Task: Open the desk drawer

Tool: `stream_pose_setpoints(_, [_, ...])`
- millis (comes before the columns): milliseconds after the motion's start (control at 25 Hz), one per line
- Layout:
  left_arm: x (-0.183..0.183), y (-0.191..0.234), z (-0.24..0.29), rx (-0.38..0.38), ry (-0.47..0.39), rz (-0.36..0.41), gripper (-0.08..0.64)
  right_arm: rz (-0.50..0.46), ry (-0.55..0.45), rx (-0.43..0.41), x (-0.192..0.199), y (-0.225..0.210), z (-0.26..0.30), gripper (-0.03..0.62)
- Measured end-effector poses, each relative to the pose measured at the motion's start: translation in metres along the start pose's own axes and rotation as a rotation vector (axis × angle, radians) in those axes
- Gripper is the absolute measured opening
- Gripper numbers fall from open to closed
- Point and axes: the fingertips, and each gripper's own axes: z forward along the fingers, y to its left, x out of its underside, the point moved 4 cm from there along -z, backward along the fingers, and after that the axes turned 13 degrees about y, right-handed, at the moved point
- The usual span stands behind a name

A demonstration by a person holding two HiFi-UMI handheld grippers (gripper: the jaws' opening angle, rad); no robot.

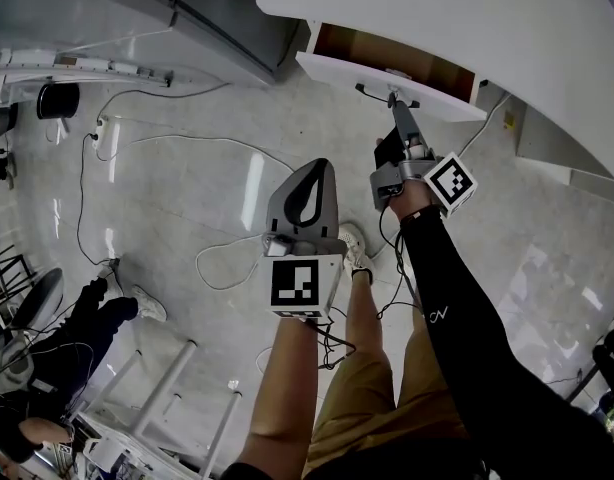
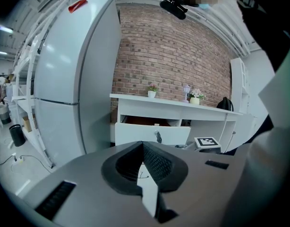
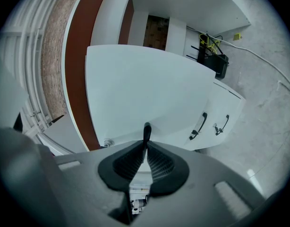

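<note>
Left tool [image 1: 320, 168] hangs in the air short of the drawer [image 1: 332, 68], jaws together with nothing in them. Over to the right, the right tool [image 1: 396, 106] is clamped on the drawer's dark handle [image 1: 387, 95]. The drawer stands partly out from under the white counter [image 1: 467, 18], brown inside showing.

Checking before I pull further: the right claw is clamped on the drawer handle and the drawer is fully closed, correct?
Not quite. The right claw is clamped on the drawer handle, but the drawer is not fully closed. It stands partly pulled out. The head view shows its brown inside exposed behind the white front, under the desk top.
</note>
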Motion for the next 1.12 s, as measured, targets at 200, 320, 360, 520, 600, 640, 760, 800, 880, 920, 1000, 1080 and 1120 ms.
stream_pose_setpoints(200, [0.005,0.002,-0.005,-0.003,0.012,0.005,0.008,-0.008,0.005,-0.001,0.005,0.0,-0.005,0.029])
stream_pose_setpoints(320, [0.005,0.002,-0.007,-0.001,0.008,0.007,0.008,-0.009,0.005,-0.002,0.006,0.001,-0.008,0.029])
stream_pose_setpoints(360, [0.006,0.002,-0.007,-0.002,0.011,0.01,0.008,-0.004,0.003,0.001,0.007,0.001,-0.008,0.029])
stream_pose_setpoints(520, [0.007,0.002,-0.007,0.0,0.008,0.008,0.009,-0.003,-0.002,0.003,0.007,0.0,-0.01,0.029])
stream_pose_setpoints(600, [0.01,0.002,-0.006,-0.005,0.019,0.013,0.008,-0.009,0.001,0.001,0.007,-0.001,-0.01,0.029])
stream_pose_setpoints(640, [0.01,0.002,-0.005,-0.006,0.023,0.015,0.008,-0.014,0.003,-0.001,0.006,-0.001,-0.009,0.029])
stream_pose_setpoints(760, [0.009,0.002,-0.004,-0.004,0.018,0.004,0.008,-0.008,0.001,0.001,0.005,0.0,-0.007,0.029])
stream_pose_setpoints(800, [0.01,0.002,-0.005,-0.004,0.018,0.002,0.008,-0.007,-0.001,0.003,0.006,0.0,-0.008,0.029])
stream_pose_setpoints(880, [0.013,0.002,-0.01,-0.006,0.019,0.001,0.009,-0.011,-0.001,0.002,0.009,0.002,-0.011,0.029])
stream_pose_setpoints(920, [0.016,0.002,-0.012,-0.007,0.021,0.004,0.008,-0.014,0.001,0.0,0.012,0.002,-0.013,0.029])
stream_pose_setpoints(1000, [0.02,0.002,-0.016,-0.009,0.028,0.012,0.008,-0.021,0.009,0.0,0.017,0.002,-0.017,0.029])
stream_pose_setpoints(1080, [0.021,0.002,-0.017,-0.009,0.031,0.016,0.008,-0.023,0.018,0.001,0.021,0.002,-0.019,0.029])
stream_pose_setpoints(1120, [0.021,0.001,-0.019,-0.009,0.029,0.016,0.008,-0.023,0.02,0.002,0.023,0.002,-0.022,0.029])
